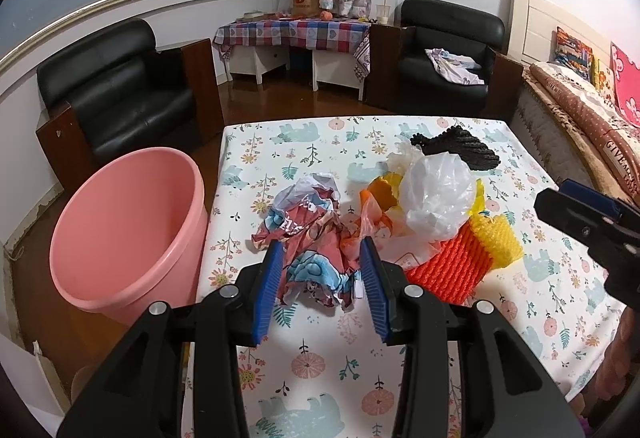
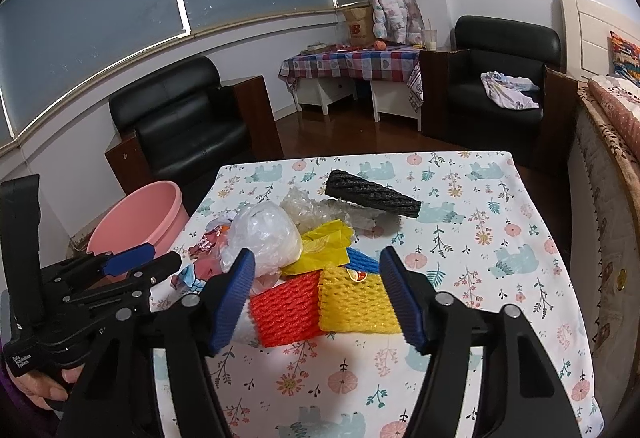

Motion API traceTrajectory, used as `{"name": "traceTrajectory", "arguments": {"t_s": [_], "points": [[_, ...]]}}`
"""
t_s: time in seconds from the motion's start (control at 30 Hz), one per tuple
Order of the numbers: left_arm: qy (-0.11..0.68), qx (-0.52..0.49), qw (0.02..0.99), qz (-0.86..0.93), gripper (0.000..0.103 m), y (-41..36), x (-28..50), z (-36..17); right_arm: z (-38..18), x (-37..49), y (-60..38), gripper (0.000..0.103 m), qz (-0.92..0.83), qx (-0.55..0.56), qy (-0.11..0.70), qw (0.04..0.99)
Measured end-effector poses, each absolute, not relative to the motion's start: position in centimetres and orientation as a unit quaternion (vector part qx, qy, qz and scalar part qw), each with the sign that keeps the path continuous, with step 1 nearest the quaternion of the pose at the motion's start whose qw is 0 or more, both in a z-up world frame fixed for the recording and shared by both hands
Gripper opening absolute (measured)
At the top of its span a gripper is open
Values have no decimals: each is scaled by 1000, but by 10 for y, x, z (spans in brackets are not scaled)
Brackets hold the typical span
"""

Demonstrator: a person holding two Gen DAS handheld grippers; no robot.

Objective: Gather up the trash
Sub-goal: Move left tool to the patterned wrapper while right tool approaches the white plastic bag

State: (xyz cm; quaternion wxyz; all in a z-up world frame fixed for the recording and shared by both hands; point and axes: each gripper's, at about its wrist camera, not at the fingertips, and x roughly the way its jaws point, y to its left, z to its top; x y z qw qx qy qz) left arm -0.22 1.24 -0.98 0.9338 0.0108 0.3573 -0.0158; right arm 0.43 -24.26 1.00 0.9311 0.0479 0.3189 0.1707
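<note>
Left wrist view: table point(image 1: 320, 358) holds the trash pile; pink bucket point(image 1: 124, 234) stands beside it, base hidden. Left gripper point(image 1: 324, 274) clamps the crumpled printed wrapper point(image 1: 312, 238). Right gripper point(image 2: 318, 302), jaws apart, straddles orange foam net point(image 2: 284, 306) and yellow foam net point(image 2: 356, 306).

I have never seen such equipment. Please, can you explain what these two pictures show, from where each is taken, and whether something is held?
A person holds two hand-operated grippers; each carries a camera looking along its fingers. The left gripper straddles a crumpled printed wrapper; whether it presses it is unclear. The right gripper stands open around the orange foam net and yellow foam net, holding nothing. On the floral table also lie a clear plastic bag and a black foam net. A pink bucket waits beside it.
</note>
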Motion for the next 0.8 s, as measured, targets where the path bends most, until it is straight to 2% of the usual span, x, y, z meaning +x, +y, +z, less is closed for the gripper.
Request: {"name": "traceTrajectory", "arguments": {"t_s": [0.37, 0.8], "points": [[367, -10, 930, -21, 40, 21, -3, -11, 8, 4, -247, 64, 171, 55, 321, 930], [388, 19, 921, -43, 40, 34, -10, -21, 3, 11, -261, 64, 158, 61, 325, 931]]}}
